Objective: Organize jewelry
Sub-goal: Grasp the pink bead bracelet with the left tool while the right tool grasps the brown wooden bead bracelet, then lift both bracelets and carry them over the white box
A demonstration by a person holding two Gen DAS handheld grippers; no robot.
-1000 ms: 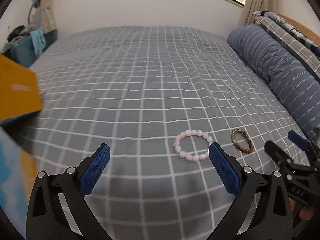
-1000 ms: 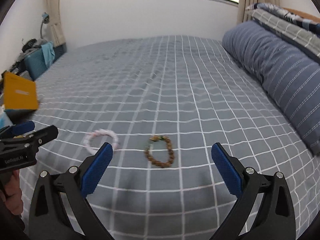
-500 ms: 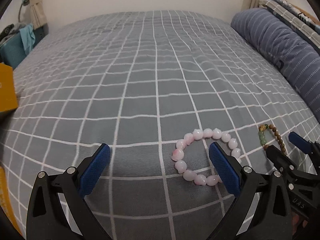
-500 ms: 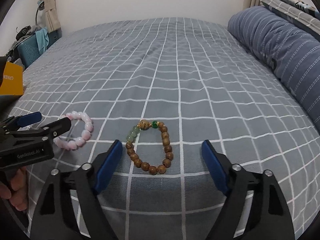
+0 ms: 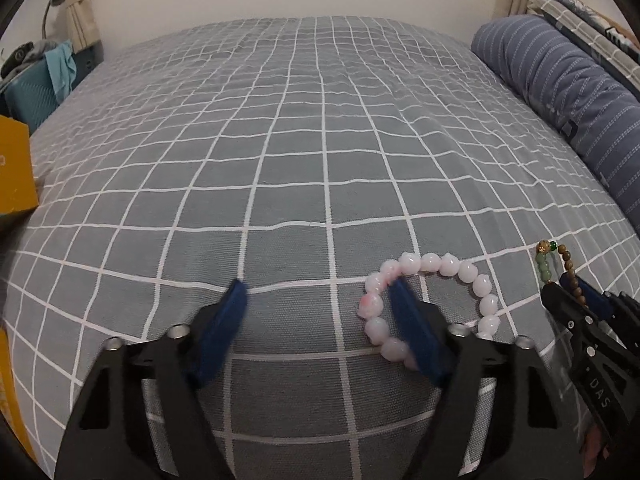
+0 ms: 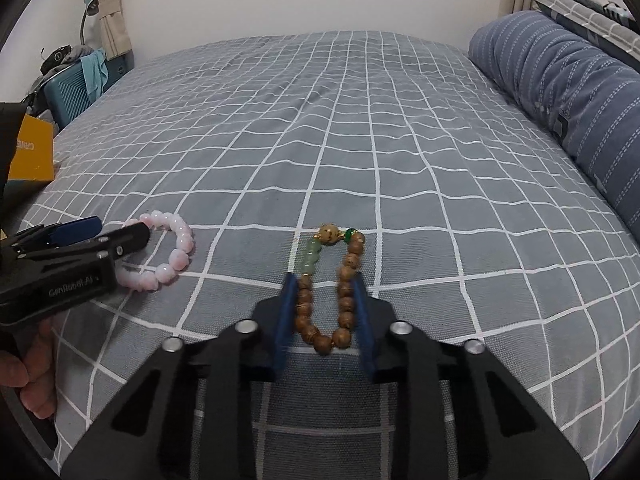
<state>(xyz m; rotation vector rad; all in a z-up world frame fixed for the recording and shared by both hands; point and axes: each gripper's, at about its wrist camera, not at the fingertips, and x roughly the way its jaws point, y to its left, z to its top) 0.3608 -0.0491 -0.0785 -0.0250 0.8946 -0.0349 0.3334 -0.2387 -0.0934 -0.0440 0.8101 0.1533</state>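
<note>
**Two tools set over two bracelets on the bed**

Nearest the right tool (image 6: pixel 325 284), the brown wooden-bead bracelet with pale green and gold beads (image 6: pixel 329 280) lies flat on the grey checked bedsheet (image 6: pixel 360 140). Its near half is bracketed by the blue pads: one pad is set just outside each strand, and the jaws are drawn in narrow around the loop. Whether the beads are already pinched cannot be told. The loop is approached from outside, presumably so that both strands are gathered in a single squeeze.

The left tool (image 5: pixel 316 292) is held differently. Its right finger is planted inside the ring of the pink round-bead bracelet (image 5: pixel 432 304), while its left finger rests on bare sheet well to the left. The jaws stand fairly wide, with nothing gripped. With one pad inside and one outside, the near-left arc of beads would likely be caught when the jaws close.

Further to the left of both tools, a yellow cardboard box (image 6: pixel 32 152) sits at the bed's edge; it may be the bracelets' destination, though this is only a guess. To the far right, a blue striped bolster pillow (image 6: pixel 560 80) lies along the bed.
</note>
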